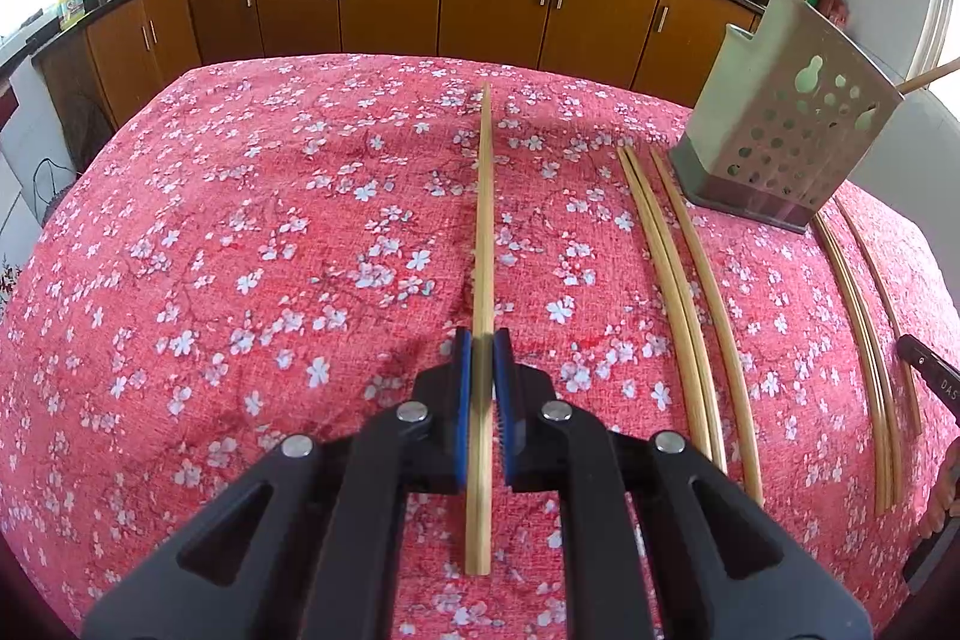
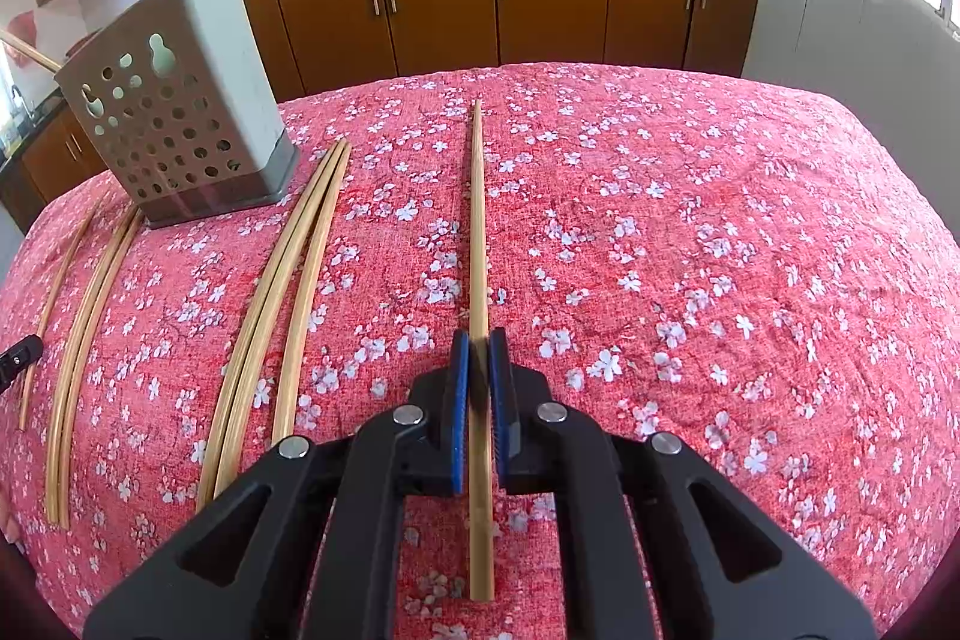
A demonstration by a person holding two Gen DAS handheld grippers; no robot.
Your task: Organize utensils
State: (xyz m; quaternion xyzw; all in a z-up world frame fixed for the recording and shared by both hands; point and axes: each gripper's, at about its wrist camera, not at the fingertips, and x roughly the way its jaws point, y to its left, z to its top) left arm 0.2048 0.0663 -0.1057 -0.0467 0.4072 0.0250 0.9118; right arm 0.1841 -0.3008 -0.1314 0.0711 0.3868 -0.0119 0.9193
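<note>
Chopstick (image 1: 483, 220) is pinched between the blue pads of the left gripper (image 1: 483, 346), pointing straight ahead over the floral cloth (image 1: 240, 250). Another chopstick (image 2: 478, 232) is clamped likewise by the right gripper (image 2: 479, 346), with the perforated holder (image 2: 180, 112) ahead to its left.

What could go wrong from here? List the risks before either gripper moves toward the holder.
1. The left gripper and right gripper each pinch a long chopstick far back, so the thin tip may swing and miss the holder's opening.
2. The perforated utensil holder stands on soft floral cloth; a sideways poke could tip it.
3. Loose chopsticks lie beside the holder; a low sweep could scatter them.
</note>
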